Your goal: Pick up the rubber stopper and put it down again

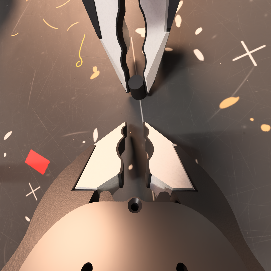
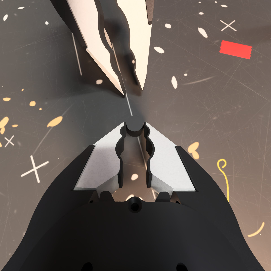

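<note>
The rubber stopper [image 1: 135, 86] is a short, dark grey cylinder standing upright. My right gripper [image 2: 134, 123], black with white fingers, is shut on the stopper [image 2: 134, 126], one fingertip on each side. It holds the stopper at or just above the scratched dark tabletop [image 1: 190, 117]; I cannot tell which. In the left wrist view the right gripper [image 1: 137, 92] comes in from the top. My left gripper [image 1: 134, 123], tan with white fingers, is open and empty. It faces the stopper tip to tip, a short way off. It also shows in the right wrist view [image 2: 133, 91].
A red tape patch [image 1: 37, 162] lies on the table left of my left gripper and shows in the right wrist view [image 2: 235, 49]. White chalk crosses [image 1: 249, 53], pale paint flecks and a thin pale line [image 1: 141, 108] mark the surface.
</note>
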Controlling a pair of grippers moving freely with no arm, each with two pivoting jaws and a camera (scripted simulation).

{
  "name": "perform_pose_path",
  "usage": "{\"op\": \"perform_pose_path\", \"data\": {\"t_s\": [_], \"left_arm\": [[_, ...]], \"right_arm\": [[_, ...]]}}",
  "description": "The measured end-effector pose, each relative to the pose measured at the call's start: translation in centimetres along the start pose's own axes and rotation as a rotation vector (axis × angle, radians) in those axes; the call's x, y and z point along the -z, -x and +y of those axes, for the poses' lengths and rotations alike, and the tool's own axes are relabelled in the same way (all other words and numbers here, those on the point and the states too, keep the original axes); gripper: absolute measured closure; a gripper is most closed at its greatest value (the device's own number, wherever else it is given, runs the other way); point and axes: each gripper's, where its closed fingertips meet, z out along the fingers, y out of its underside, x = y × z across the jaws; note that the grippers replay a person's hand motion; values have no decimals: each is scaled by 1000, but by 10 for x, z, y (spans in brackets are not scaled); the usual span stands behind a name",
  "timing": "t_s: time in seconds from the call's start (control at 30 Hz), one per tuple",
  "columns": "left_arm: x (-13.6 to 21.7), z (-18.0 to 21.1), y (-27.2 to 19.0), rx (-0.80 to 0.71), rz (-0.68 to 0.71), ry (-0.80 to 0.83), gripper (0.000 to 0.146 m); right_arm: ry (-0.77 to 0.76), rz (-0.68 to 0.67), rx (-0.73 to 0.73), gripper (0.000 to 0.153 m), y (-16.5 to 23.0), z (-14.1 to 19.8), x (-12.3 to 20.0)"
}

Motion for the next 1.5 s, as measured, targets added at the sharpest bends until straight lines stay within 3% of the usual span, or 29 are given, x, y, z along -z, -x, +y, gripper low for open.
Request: {"op": "perform_pose_path", "data": {"t_s": [1.5], "left_arm": [[0,-1,-3,-18,-6,-5,125]], "right_arm": [[-30,-19,-66,129,1,-4,3]]}}
